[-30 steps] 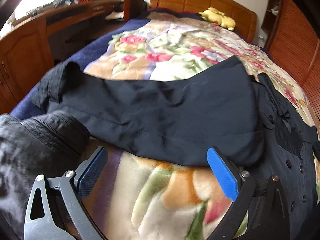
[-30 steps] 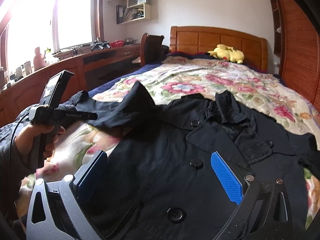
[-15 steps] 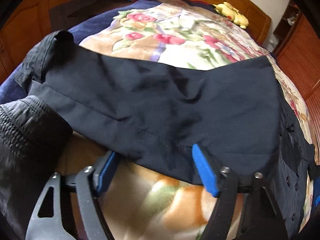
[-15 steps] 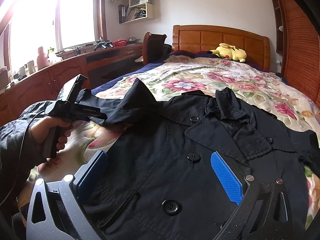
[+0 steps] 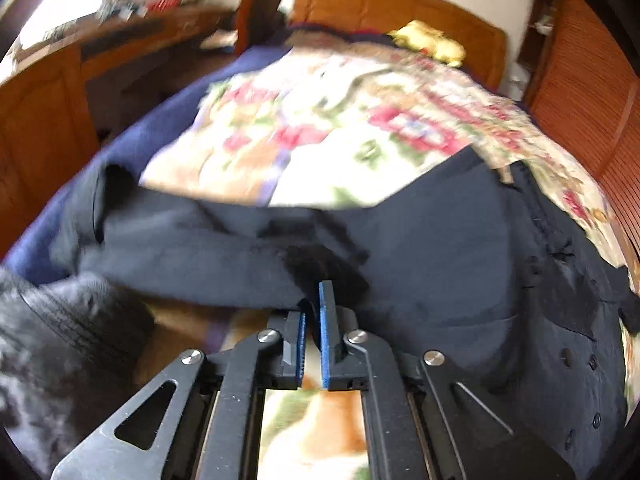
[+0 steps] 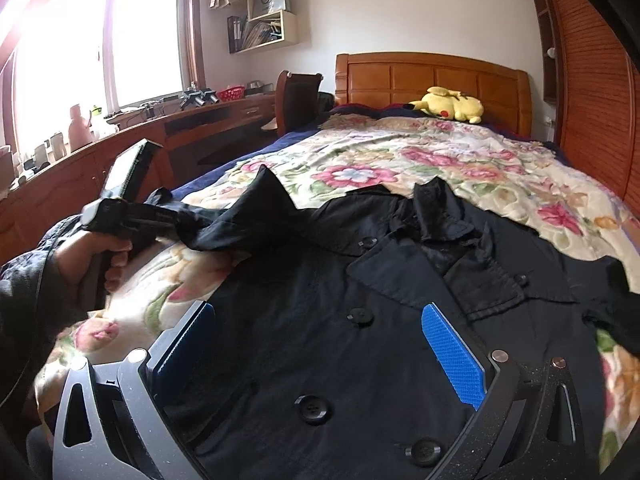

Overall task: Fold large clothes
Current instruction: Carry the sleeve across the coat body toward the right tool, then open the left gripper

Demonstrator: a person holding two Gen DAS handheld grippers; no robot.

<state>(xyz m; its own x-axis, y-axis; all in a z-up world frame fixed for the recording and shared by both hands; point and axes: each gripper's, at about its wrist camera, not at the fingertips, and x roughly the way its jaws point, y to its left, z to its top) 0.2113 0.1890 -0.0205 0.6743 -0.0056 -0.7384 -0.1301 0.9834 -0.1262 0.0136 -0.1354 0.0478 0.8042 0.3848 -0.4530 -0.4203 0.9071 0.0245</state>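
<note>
A large black buttoned coat (image 6: 360,280) lies front-up across the foot of a bed. Its left sleeve (image 6: 240,224) stretches out to the side, slightly lifted. My left gripper (image 5: 313,300) is shut on the near hem of that sleeve (image 5: 200,256), with dark cloth bunched at its blue pads. The right wrist view shows a hand (image 6: 92,256) holding the left gripper (image 6: 176,218), which pinches the sleeve. My right gripper (image 6: 316,312) hovers open just over the coat's buttoned front, nothing between its pads.
The coat rests on a floral blanket (image 6: 440,160). A yellow plush toy (image 6: 452,106) lies by the wooden headboard (image 6: 432,76). A wooden desk (image 6: 180,120) and chair (image 6: 298,96) line the left side; slatted wooden doors (image 6: 592,100) stand on the right.
My left gripper moved forward onto the sleeve's edge, closed on it from wide open, and has lifted it a little. The right gripper stayed where it was, still open.
</note>
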